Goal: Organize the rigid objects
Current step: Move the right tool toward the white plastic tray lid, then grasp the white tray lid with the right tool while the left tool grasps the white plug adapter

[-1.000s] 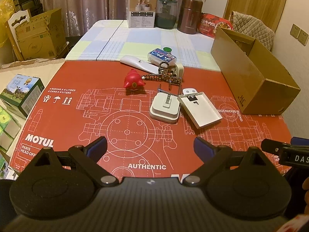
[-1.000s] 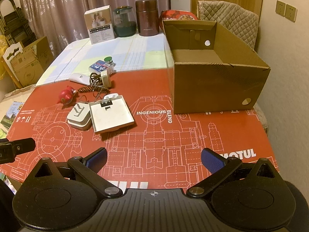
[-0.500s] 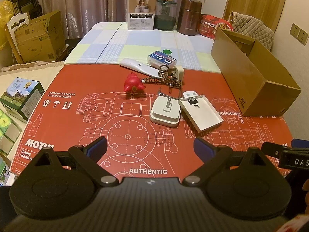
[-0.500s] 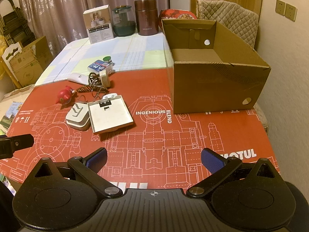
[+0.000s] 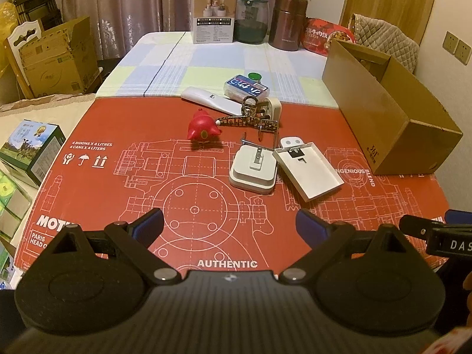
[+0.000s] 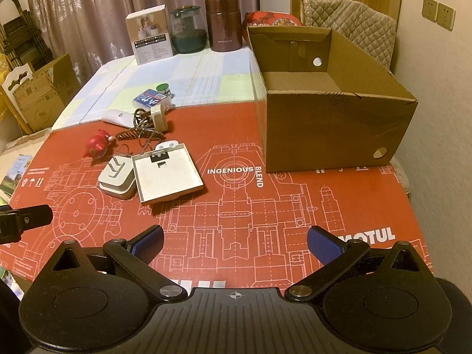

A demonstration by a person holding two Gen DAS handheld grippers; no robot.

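A cluster of small objects lies mid-table on the red mat: a red toy figure, a white plug adapter, a flat white tray-like case, a brown hair clip, a white remote and a blue-labelled box. An open, empty cardboard box stands at the right. My left gripper is open and empty, near the mat's front edge. My right gripper is open and empty, in front of the cardboard box.
At the far end stand a white carton, a green jar, a brown canister and a red packet. Cardboard boxes and cartons sit left of the table. A wall is right.
Both grippers have drawn back and risen slightly, so the objects look a little farther away. Nothing on the table has moved.
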